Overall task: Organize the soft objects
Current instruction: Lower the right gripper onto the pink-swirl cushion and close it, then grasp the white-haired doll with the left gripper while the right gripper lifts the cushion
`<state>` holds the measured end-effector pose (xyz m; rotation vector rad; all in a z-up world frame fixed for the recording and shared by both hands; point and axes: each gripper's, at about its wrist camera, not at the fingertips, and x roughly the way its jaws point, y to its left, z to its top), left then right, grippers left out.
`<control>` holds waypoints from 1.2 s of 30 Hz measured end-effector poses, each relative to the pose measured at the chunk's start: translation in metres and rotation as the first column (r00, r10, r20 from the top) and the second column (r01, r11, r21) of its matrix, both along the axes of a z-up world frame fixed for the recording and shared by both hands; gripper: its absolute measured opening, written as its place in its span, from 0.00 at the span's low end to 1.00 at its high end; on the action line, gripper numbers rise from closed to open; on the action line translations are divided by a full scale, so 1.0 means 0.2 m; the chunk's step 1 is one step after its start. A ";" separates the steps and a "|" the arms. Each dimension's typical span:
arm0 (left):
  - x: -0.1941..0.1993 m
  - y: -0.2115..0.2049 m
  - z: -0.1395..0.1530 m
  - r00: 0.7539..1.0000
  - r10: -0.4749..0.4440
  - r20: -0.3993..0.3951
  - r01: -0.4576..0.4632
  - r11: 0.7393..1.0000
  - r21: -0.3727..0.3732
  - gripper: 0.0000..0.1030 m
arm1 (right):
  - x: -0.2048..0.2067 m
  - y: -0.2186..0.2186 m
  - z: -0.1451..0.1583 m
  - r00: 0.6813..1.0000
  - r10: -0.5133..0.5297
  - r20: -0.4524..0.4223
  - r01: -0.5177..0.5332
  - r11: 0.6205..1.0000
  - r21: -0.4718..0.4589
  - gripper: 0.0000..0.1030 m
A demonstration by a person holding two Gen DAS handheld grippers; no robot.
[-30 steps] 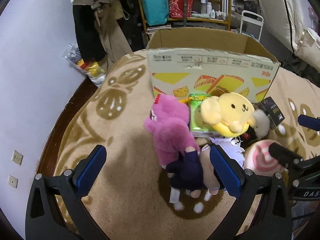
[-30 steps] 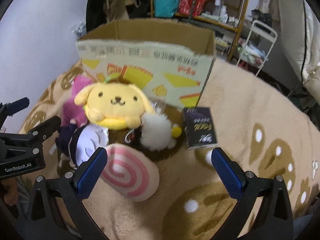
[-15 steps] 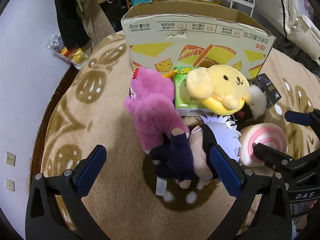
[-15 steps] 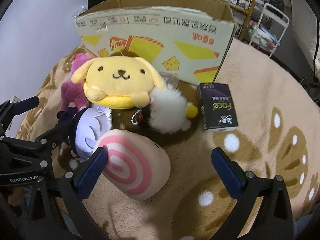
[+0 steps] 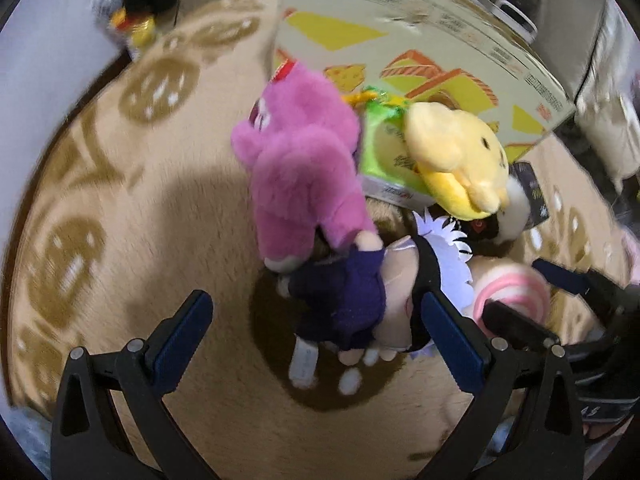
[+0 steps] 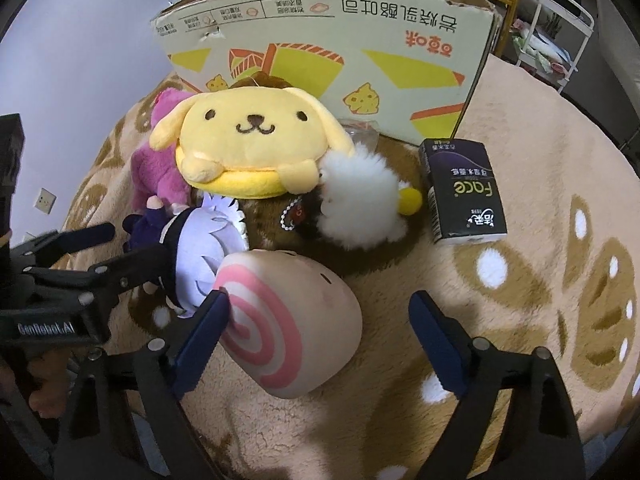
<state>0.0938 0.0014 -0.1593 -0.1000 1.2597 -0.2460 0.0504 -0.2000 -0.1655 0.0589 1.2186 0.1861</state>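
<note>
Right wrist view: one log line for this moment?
right gripper: closing, astride pink-swirl roll plush, no grip | left gripper: open over purple-clad doll plush | cardboard box: behind

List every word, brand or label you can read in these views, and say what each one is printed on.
"Face": on the dark tissue pack, upside down; its small Chinese print is too small to read.
"GenRobot.AI": on the left gripper body.
"百草味": red brand on the cardboard box, upside down.
"岩烧乳酪吐司": large characters on the box, upside down; the small panels beside them are unreadable.
Print on the green packet: blurred.
</note>
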 end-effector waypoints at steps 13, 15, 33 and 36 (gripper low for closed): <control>-0.04 -0.07 0.00 0.996 -0.083 -0.034 0.078 0.989 -0.125 0.72 | 0.02 0.10 -0.03 0.997 0.070 -0.030 -0.069 0.997 0.030 0.63; -0.05 -0.08 0.03 0.996 -0.091 -0.011 0.089 0.990 -0.111 0.67 | 0.04 0.11 -0.03 0.997 0.073 -0.027 -0.072 0.997 0.033 0.61; -0.11 -0.06 0.16 0.993 -0.081 0.089 0.087 0.994 -0.073 0.26 | 0.00 0.09 0.02 0.999 0.035 -0.001 -0.035 0.998 0.044 0.39; -0.14 -0.09 0.18 0.990 -0.093 0.104 0.098 0.994 -0.051 0.26 | -0.01 0.04 0.05 1.000 0.010 0.011 -0.010 0.999 0.033 0.39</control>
